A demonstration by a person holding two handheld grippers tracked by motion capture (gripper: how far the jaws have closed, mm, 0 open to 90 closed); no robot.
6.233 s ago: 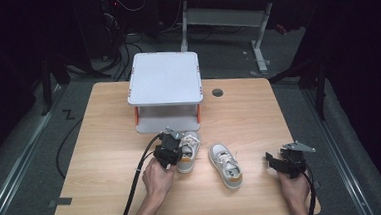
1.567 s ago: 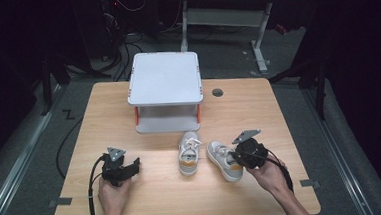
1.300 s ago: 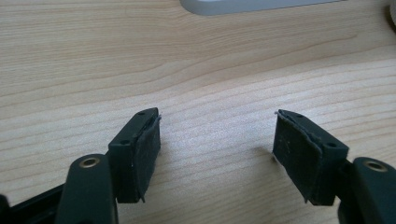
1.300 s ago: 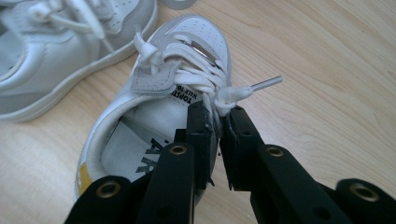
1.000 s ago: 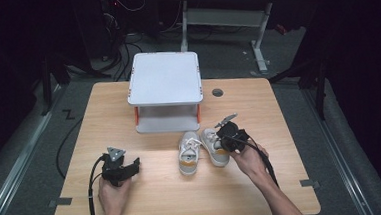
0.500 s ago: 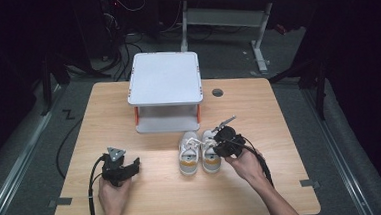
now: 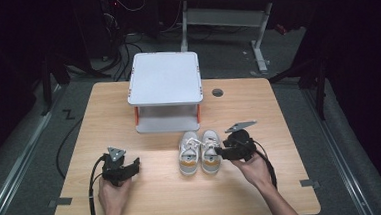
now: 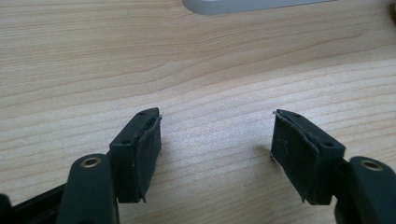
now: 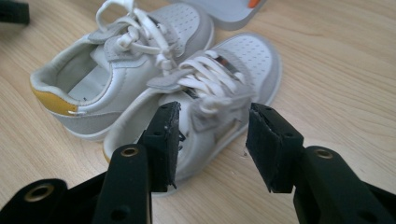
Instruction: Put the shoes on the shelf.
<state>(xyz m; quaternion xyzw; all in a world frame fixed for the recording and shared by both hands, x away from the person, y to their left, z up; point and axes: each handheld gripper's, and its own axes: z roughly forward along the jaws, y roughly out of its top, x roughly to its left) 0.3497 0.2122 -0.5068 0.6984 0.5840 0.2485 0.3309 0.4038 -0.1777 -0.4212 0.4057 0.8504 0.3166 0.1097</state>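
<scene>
Since a moment ago, the right shoe (image 7: 211,158) has slid in against the left shoe (image 7: 189,158), both just in front of the white shelf (image 7: 165,93). Right gripper (image 7: 227,152) straddles its side, jaws partly apart; left gripper (image 7: 127,169) rests wide open, well apart from the shelf.

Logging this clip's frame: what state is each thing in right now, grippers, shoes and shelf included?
Left gripper: open, holding nothing, over bare table.
Right gripper: open, jaws either side of the right shoe's side wall; whether they touch it cannot be told.
Left shoe: upright, laced, toe toward the shelf.
Right shoe: upright, laced, beside the left shoe.
Shelf: upright, top bare, lower level looks bare.
</scene>
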